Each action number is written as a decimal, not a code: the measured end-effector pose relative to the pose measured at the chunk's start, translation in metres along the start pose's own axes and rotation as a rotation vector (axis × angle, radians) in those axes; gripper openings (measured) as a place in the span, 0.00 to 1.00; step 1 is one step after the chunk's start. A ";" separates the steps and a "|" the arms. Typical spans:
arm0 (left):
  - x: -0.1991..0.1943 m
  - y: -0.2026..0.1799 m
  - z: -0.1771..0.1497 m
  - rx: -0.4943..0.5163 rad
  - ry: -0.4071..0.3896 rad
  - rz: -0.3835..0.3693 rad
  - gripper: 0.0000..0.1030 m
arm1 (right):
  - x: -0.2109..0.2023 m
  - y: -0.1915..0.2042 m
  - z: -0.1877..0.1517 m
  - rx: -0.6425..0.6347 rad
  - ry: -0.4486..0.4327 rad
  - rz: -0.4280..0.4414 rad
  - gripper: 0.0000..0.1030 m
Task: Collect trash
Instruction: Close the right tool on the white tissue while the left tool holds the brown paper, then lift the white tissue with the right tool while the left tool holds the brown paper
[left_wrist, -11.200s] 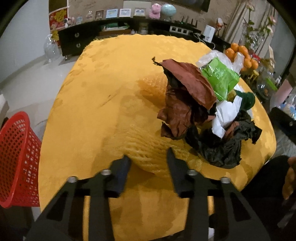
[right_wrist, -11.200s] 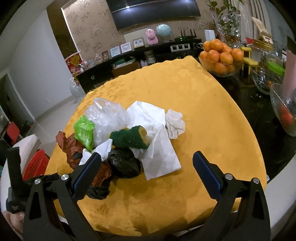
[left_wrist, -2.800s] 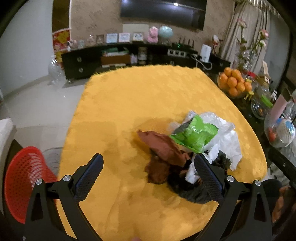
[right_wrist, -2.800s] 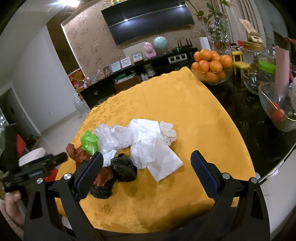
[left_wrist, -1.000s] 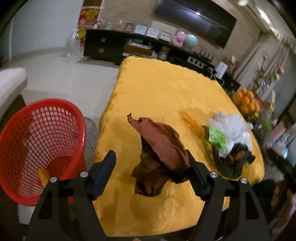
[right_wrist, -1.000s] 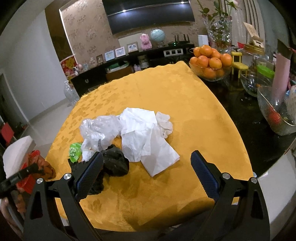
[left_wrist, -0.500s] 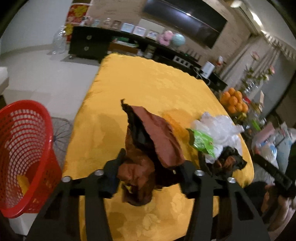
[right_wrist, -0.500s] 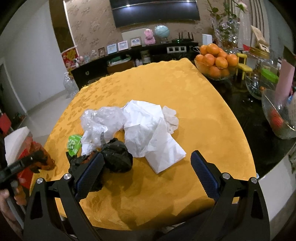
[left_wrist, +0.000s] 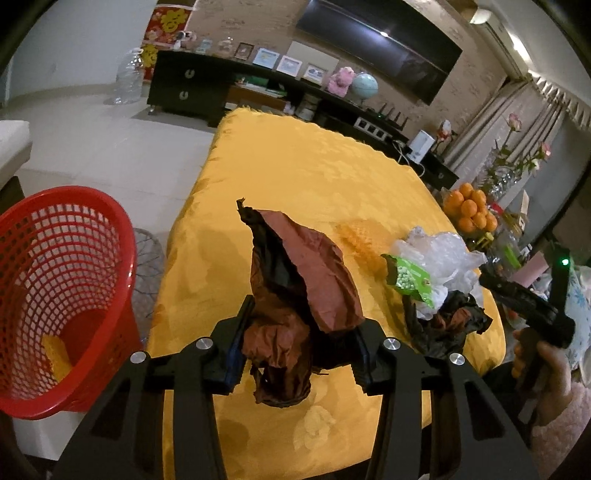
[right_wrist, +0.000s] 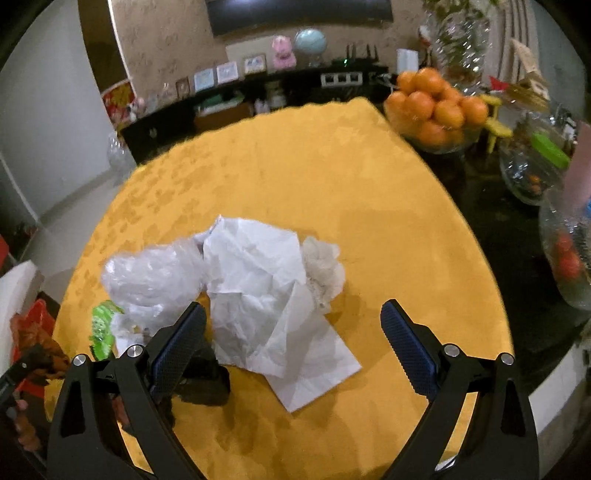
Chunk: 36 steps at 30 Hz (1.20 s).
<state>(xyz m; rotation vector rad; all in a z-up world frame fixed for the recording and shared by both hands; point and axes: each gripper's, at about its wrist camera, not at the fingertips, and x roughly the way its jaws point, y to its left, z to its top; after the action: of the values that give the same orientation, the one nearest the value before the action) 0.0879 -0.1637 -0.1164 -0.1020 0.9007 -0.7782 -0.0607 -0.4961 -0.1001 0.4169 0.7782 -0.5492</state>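
Tongs on the left (left_wrist: 299, 341) clamp the brown paper wad (left_wrist: 295, 295) above the bench's near edge; the red basket (left_wrist: 55, 295) sits lower left. Right tongs (right_wrist: 291, 339) gape over the white wrappers (right_wrist: 258, 280).

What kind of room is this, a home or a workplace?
Most likely a home living or dining room: a wall-mounted television, a low cabinet with framed pictures, and a bowl of oranges beside the yellow tablecloth.
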 end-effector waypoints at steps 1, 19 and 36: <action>0.000 0.001 -0.001 -0.002 0.001 -0.002 0.42 | 0.004 0.001 0.000 -0.002 0.011 0.004 0.90; -0.007 0.004 -0.005 0.007 -0.020 0.023 0.42 | -0.001 -0.002 -0.004 -0.008 -0.041 0.052 0.17; -0.061 0.002 0.006 0.008 -0.145 0.008 0.42 | -0.068 -0.016 -0.002 0.057 -0.206 0.120 0.17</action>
<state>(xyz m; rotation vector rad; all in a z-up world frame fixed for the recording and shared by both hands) 0.0707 -0.1244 -0.0721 -0.1457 0.7597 -0.7566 -0.1116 -0.4866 -0.0529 0.4490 0.5370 -0.4939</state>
